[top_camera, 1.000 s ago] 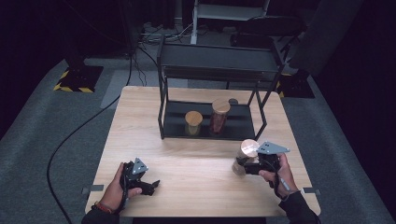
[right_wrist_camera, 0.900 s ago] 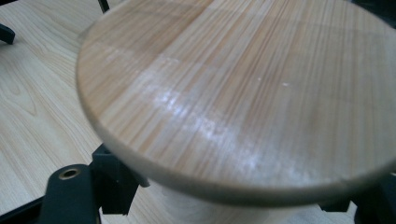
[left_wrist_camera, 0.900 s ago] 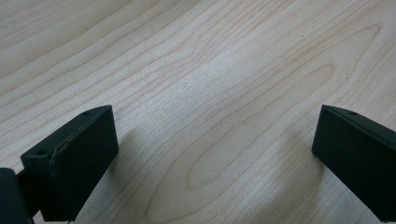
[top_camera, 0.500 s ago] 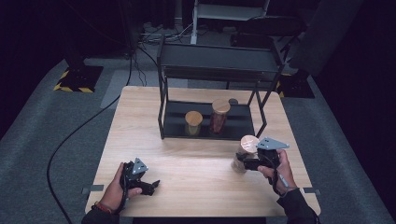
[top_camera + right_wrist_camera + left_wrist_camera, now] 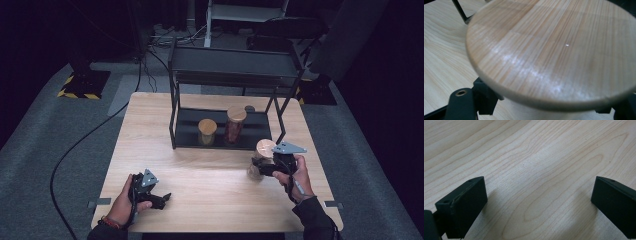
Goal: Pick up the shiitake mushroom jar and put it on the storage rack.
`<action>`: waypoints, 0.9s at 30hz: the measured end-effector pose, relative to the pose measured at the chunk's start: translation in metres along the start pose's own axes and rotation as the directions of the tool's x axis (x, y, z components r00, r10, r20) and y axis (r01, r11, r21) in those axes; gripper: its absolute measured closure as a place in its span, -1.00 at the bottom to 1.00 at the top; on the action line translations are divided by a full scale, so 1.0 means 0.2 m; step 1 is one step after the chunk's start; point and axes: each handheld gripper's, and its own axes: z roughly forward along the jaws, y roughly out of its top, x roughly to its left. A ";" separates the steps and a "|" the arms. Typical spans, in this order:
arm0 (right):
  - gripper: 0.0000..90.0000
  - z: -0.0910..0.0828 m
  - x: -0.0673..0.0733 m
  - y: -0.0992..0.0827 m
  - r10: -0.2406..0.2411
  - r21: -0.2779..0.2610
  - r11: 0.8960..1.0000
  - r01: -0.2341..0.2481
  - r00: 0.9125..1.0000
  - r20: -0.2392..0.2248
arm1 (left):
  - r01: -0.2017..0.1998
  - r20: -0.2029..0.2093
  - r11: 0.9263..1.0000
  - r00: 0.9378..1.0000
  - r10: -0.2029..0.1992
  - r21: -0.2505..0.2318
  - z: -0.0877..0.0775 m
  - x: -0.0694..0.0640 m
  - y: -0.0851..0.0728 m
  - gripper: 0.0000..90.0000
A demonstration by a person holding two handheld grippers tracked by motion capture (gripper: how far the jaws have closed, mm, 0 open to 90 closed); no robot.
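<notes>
A recording studio or laboratory set-up is indicated rather than a home. A light wooden table (image 5: 210,175) is set alone on grey carpet (image 5: 50,150), ringed by darkness. Black cables (image 5: 85,140) are trailed across the floor, and yellow-and-black hazard tape (image 5: 80,93) is seen at the foot of a stand at the left. A black metal shelf rack (image 5: 235,70) is placed at the table's far side, with lidded storage jars (image 5: 207,131) arranged on its lower tray like test props. Further equipment frames are glimpsed in the dark background.
</notes>
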 end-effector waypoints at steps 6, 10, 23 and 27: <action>-0.45 0.01 0.01 0.03 0.000 -0.002 1.000 0.000 1.000 0.013 | 0.000 0.000 1.000 1.000 0.000 0.000 0.00 0.00 0.00 -1.00; -0.45 0.02 0.02 0.04 -0.005 -0.002 1.000 0.005 1.000 0.019 | 0.000 0.000 1.000 1.000 0.000 0.000 0.00 0.00 0.00 -1.00; -0.45 0.04 0.04 0.08 0.011 -0.008 1.000 -0.011 0.999 0.046 | 0.000 0.000 1.000 1.000 0.000 0.000 0.00 0.00 0.00 -1.00; -0.45 0.04 0.04 0.09 0.008 -0.009 1.000 -0.008 0.999 0.053 | 0.000 0.000 1.000 1.000 0.000 0.000 0.00 0.00 0.00 -1.00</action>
